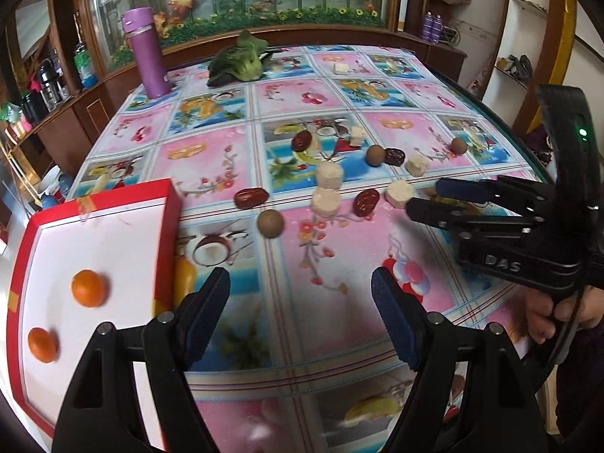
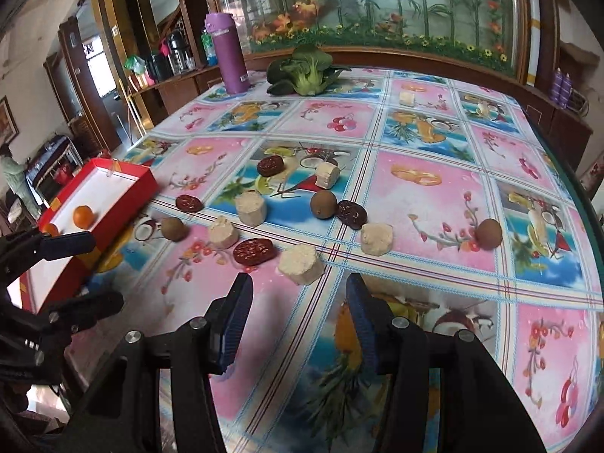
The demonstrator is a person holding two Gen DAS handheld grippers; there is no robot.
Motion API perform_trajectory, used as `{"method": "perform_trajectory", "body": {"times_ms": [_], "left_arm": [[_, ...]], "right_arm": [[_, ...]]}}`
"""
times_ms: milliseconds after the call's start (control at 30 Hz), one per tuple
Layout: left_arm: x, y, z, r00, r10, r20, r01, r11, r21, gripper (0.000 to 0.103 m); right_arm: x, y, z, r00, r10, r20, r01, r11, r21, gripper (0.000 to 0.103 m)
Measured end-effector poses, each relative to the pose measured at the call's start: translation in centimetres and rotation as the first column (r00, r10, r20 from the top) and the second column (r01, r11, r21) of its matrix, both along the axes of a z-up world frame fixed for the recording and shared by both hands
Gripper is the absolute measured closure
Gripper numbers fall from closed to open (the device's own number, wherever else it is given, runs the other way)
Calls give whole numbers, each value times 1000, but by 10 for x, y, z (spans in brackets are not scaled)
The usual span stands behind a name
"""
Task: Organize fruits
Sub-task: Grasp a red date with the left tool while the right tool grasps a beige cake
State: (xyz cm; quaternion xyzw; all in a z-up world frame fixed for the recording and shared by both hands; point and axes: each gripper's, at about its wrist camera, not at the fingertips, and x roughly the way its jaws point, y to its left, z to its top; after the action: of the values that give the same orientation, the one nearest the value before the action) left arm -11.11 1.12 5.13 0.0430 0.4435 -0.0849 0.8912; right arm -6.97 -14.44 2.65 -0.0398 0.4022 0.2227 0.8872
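Tablecloth [image 2: 415,158] fruit-printed, pink | red box [image 1: 166,234] left | cabinet [image 2: 377,11] behind

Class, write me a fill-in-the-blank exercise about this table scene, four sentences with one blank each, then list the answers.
1. The red box holds ___ oranges.
2. The tall bottle at the far end of the table is ___ in colour.
3. The jaws of the left gripper are ___.
4. Beside the bottle lies a leafy ___ vegetable.

Answers: two; purple; open; green
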Motion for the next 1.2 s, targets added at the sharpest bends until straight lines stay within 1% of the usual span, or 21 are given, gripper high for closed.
{"method": "perform_trajectory", "body": {"times_ms": [67,100,200,300,367,400,433,500,533,567,600,667,700,767,867,967,1067,1100,1133,1200], "left_arm": [[4,-4,-1,1000,-25,-15,24,1000,-13,25],[7,-7,-3,999,-35,-22,35,999,-19,25],[17,-16,-6,996,-80,-40,79,996,-34,25],[27,-27,-11,989,-138,-60,134,989,-56,25],[35,-34,-14,984,-160,-73,156,986,-55,26],[38,-38,-15,983,-166,-77,163,985,-48,28],[40,-41,-16,980,-181,-79,178,983,-46,30],[45,-47,-18,975,-206,-87,201,978,-57,37],[48,-49,-19,974,-209,-88,204,977,-59,39],[51,-52,-19,973,-215,-89,210,976,-61,44],[54,-54,-20,971,-220,-90,215,975,-60,47],[59,-59,-22,969,-228,-91,224,973,-46,49],[62,-62,-23,968,-233,-91,231,972,-39,53],[66,-66,-24,964,-251,-85,250,968,-19,58],[73,-69,-26,961,-263,-83,265,964,14,61],[83,-69,-28,960,-266,-90,269,963,13,64],[89,-72,-34,954,-279,-109,282,959,19,71],[88,-75,-35,953,-287,-98,290,957,27,72],[87,-77,-35,950,-298,-96,302,952,36,73],[88,-78,-35,950,-297,-93,301,953,40,73]], "right_arm": [[9,3,-6,1000,-7,-15,6,1000,-28,61],[12,4,-9,1000,-11,-21,10,999,-42,66],[17,3,-12,999,1,-50,-2,1000,-14,71],[17,3,-13,999,9,-39,-10,1000,-21,71],[18,2,-12,999,11,-38,-12,1000,-19,71],[18,1,-12,999,10,-36,-10,1000,-20,71],[18,0,-12,999,3,-34,-4,1000,-21,74],[21,-5,-11,999,-26,-36,25,999,-20,74],[22,-10,-10,998,-48,-40,47,999,-14,74],[24,-15,-10,997,-70,-45,70,998,-2,74],[26,-22,-9,994,-96,-56,97,995,21,74],[28,-38,-7,987,-137,-81,144,987,78,74],[29,-44,-6,984,-154,-90,163,982,99,74],[29,-52,-5,979,-177,-104,189,973,130,74],[30,-58,-4,974,-189,-122,208,964,164,74],[31,-58,-3,974,-190,-127,211,962,176,74],[31,-57,-2,975,-181,-130,203,962,185,74],[31,-57,-2,975,-179,-131,202,962,186,74],[31,-57,-2,975,-178,-133,201,961,188,74],[31,-57,-2,975,-181,-132,204,960,189,74]]}}
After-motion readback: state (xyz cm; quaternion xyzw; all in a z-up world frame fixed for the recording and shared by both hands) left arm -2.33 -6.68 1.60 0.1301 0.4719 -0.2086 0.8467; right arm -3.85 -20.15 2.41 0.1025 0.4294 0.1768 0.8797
